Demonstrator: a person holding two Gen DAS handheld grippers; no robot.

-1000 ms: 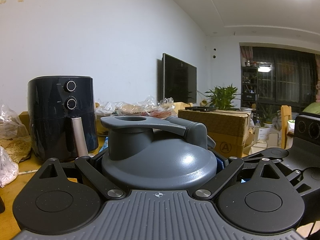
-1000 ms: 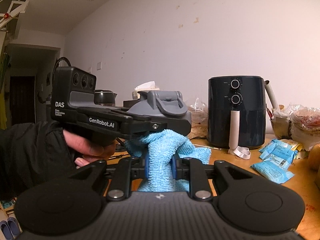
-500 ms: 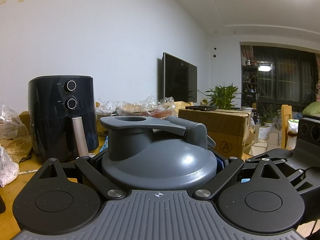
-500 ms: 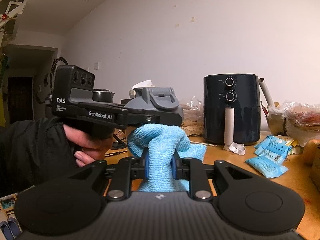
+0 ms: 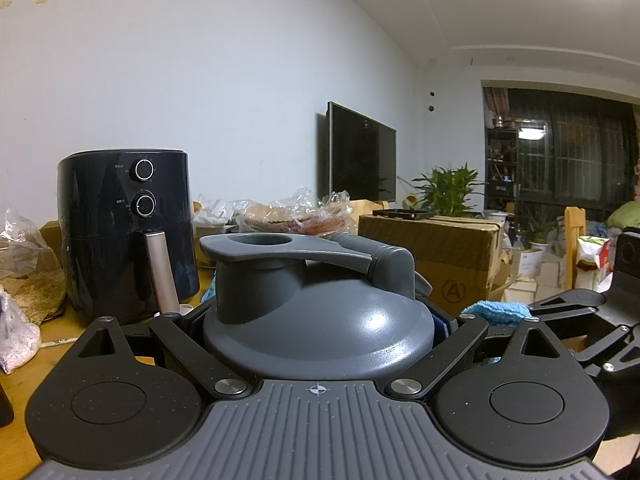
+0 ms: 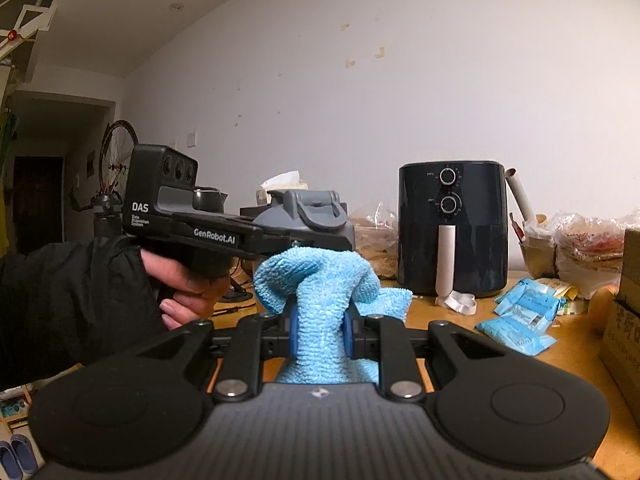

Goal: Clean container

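**Both claws loaded, gap at centre**

Your left gripper (image 5: 318,320) clamps the grey domed plastic container lid (image 5: 320,316), lower centre of its view. Your right gripper (image 6: 320,330) pinches a light-blue microfibre cloth (image 6: 320,304), just below the lid's edge. Black air fryer (image 6: 452,228) stands right of centre, well apart; bare wooden table (image 6: 448,336) between.
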